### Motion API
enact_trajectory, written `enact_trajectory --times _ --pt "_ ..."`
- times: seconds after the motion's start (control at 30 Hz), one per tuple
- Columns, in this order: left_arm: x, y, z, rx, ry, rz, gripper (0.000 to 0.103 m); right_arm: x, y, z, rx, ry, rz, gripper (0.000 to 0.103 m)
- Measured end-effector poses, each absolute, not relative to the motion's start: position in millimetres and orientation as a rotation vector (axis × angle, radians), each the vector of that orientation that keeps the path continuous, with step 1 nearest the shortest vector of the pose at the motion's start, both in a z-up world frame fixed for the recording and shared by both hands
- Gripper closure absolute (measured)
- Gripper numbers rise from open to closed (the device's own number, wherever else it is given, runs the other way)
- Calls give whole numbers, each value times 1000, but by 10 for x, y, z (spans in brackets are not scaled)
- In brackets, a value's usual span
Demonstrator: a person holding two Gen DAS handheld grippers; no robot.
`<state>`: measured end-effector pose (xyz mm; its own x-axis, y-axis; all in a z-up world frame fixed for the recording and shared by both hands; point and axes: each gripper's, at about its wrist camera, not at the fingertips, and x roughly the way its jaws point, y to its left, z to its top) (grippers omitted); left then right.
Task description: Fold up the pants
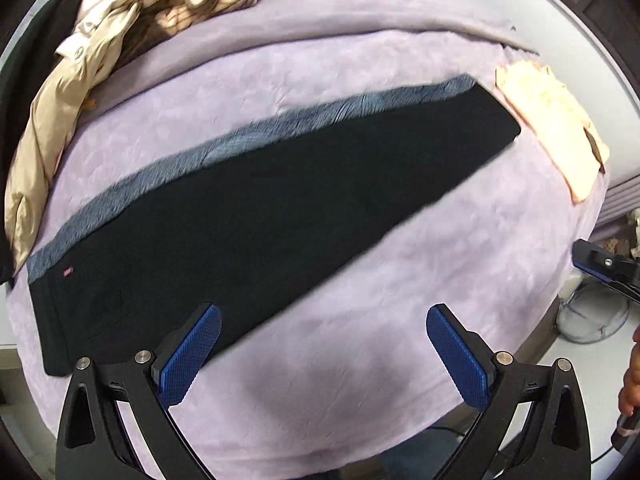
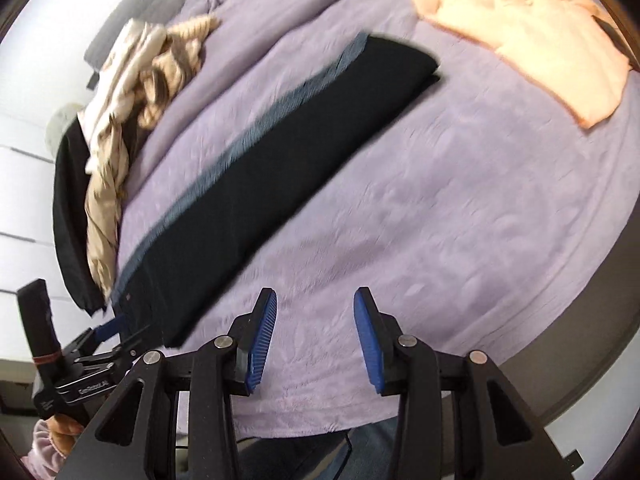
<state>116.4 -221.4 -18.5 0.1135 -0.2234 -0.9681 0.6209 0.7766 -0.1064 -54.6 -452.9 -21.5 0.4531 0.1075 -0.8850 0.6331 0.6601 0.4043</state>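
Black pants (image 1: 260, 216) lie flat on the lilac bed cover (image 1: 360, 320), one leg folded over the other, with a grey-blue fleecy inner edge (image 1: 248, 136) showing along the far side. The waist is at the left, the cuffs at the right. My left gripper (image 1: 322, 354) is open and empty, above the bed just in front of the pants near the waist end. In the right wrist view the pants (image 2: 272, 168) run diagonally. My right gripper (image 2: 314, 340) is open and empty above the cover, beside the waist end. The left gripper (image 2: 112, 332) shows there at the lower left.
A pile of beige and striped clothes (image 1: 100, 40) lies at the bed's far left. A peach garment (image 1: 556, 120) lies at the right beyond the cuffs, also in the right wrist view (image 2: 532, 32). A fan (image 1: 592, 320) stands on the floor off the bed's right edge.
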Motion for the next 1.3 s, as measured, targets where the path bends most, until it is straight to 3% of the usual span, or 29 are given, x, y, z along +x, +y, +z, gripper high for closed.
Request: enact_trajectory --times 0.33,0.43,0.6,0.83,0.87,0.9,0.97,1.13,1.3 --pt "1487 -2785 -57 257 1275 -581 0 -526 -5570 432 897 865 -385 59" --pt "1587 -2945 -202 239 1285 -532 0 -369 -5889 240 934 875 -394 59" --pt "1642 -3151 -597 267 1326 -446 0 -88 -6352 -603 1130 922 -396 59" --pt "1633 -3379 -1083 325 1307 -357 0 243 -6596 -1381 1140 978 -384 59" --pt "1634 -3394 -1141 332 1305 -344 0 268 -6625 -1432 1143 982 -386 61" --pt "1635 -3404 -1209 339 1310 -327 0 283 -6648 -1474 1141 987 -394 78" --pt "1640 -3386 -1296 317 1327 -303 0 320 -6673 -1449 1110 997 -393 85" --pt "1616 -3379 -1345 307 1312 -280 0 460 -6615 -1321 898 1065 -362 87" --pt "1718 -3393 -1157 321 1267 -253 0 366 -6710 -1513 995 1076 -361 86"
